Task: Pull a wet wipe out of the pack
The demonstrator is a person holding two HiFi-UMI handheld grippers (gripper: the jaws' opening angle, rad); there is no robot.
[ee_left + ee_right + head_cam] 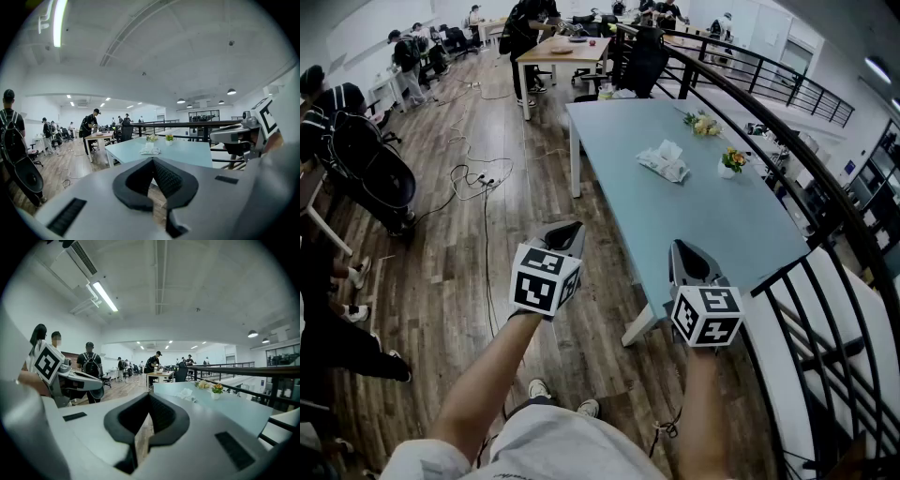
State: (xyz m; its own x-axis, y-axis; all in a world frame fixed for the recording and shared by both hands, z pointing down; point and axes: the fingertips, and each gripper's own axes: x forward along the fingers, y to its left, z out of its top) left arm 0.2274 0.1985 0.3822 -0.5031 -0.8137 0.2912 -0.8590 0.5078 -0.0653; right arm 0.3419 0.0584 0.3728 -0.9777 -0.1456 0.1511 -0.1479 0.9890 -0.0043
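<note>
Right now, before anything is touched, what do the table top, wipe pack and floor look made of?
Table top: smooth pale blue-green laminate or painted board, even matte sheen. Wipe pack: probably thin plastic film, crumpled white folds. Floor: wood or wood-look planks, grain and seams show.

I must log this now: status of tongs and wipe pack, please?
Left tongs shut, empty. Right tongs shut, empty. Wipe pack on the table, ahead of both. Path to it open.

This is a large open-plan office or lab floor: a wood-plank floor (431, 281) strewn with cables (473, 178), a long pale table (712, 225), a wooden desk (567, 49) where people (523, 33) work, office chairs (642, 61), a black mezzanine railing (787, 103) and ceiling strip lights (105, 296).
</note>
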